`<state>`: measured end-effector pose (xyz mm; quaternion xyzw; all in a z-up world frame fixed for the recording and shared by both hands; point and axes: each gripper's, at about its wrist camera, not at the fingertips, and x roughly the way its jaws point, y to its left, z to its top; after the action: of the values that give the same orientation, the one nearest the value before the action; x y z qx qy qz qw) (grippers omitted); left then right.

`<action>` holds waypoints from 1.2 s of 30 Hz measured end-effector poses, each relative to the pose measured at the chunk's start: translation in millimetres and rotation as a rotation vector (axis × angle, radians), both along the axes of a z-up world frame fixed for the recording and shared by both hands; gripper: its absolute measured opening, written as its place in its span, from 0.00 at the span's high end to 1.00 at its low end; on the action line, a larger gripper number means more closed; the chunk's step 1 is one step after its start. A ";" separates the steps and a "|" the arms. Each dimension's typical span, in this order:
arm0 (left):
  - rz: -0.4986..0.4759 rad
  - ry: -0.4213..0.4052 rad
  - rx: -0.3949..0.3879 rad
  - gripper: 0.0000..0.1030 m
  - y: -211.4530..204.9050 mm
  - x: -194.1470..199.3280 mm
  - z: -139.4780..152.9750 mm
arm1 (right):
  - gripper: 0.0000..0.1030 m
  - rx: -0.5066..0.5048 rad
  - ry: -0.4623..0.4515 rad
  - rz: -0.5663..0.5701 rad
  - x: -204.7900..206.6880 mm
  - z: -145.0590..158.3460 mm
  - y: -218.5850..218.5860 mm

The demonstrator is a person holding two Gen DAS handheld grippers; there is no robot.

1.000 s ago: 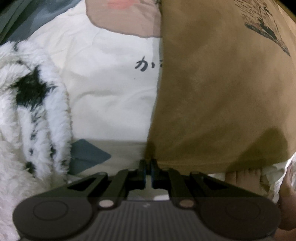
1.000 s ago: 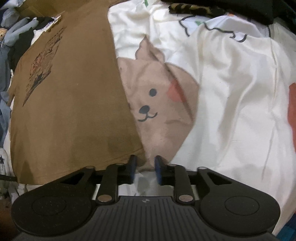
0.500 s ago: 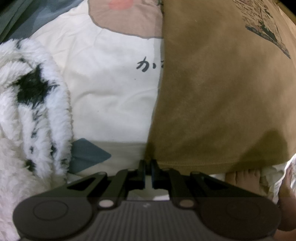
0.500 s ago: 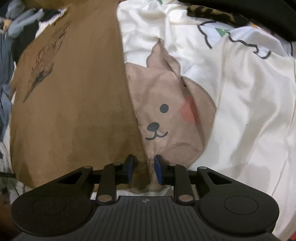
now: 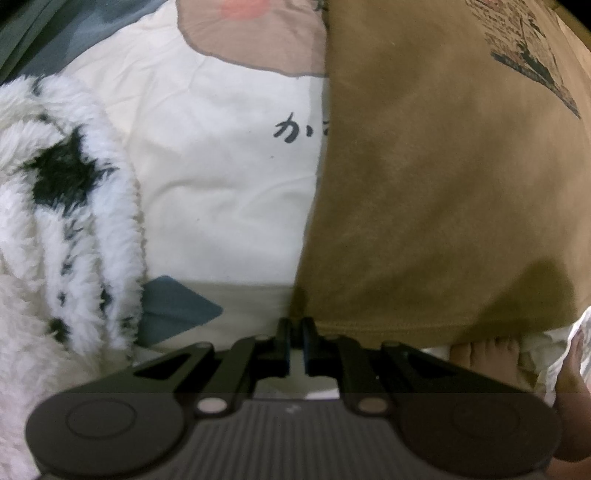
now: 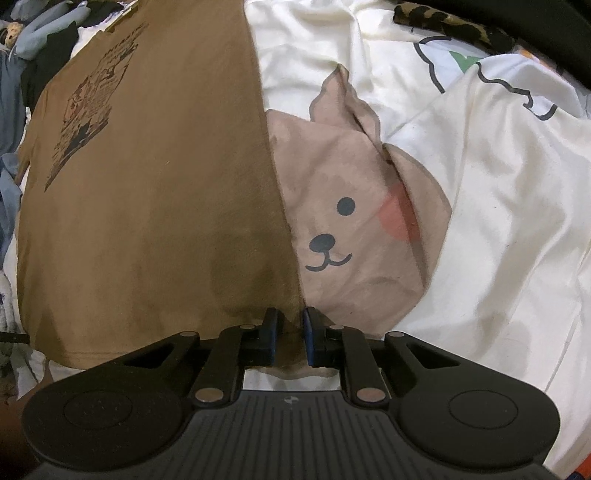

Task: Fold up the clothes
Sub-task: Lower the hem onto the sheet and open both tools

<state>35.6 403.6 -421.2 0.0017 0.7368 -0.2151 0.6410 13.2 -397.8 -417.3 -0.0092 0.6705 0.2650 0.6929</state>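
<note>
A brown T-shirt with a dark print lies flat on a cream bedsheet. My left gripper is shut on the shirt's near left hem corner. In the right wrist view the same shirt fills the left half, its print toward the far end. My right gripper straddles the near right hem corner. Its jaws are closing, with brown cloth lying in the narrow gap between the blue pads.
A fluffy white blanket with black stars is heaped left of the shirt. A person's bare feet stand below the bed edge. The sheet's bear drawing lies right of the shirt. Piled clothes sit far left, a leopard-print cloth at the back.
My right gripper slid left onto the shirt's corner, and its jaws have narrowed around the cloth. The left gripper has stayed shut at the other corner.
</note>
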 end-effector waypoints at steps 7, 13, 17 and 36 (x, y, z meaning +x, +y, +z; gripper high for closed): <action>-0.003 0.010 0.002 0.95 -1.6 1.3 3.8 | 0.96 0.008 -0.009 -0.003 -2.9 0.1 -4.0; -0.039 -0.007 -0.022 0.95 15.7 -1.9 23.4 | 0.98 0.029 -0.021 -0.042 -11.3 24.0 -21.9; -0.026 -0.003 -0.039 0.95 33.3 -4.4 37.2 | 0.98 0.034 -0.041 -0.035 -15.4 45.6 -30.0; -0.003 0.016 0.007 0.95 64.1 -25.4 3.0 | 0.98 -0.063 -0.025 -0.056 -5.1 7.1 -8.4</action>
<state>10.2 467.6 -418.2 0.0033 0.7426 -0.2135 0.6347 8.1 -406.2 -410.2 -0.0158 0.6699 0.2242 0.7076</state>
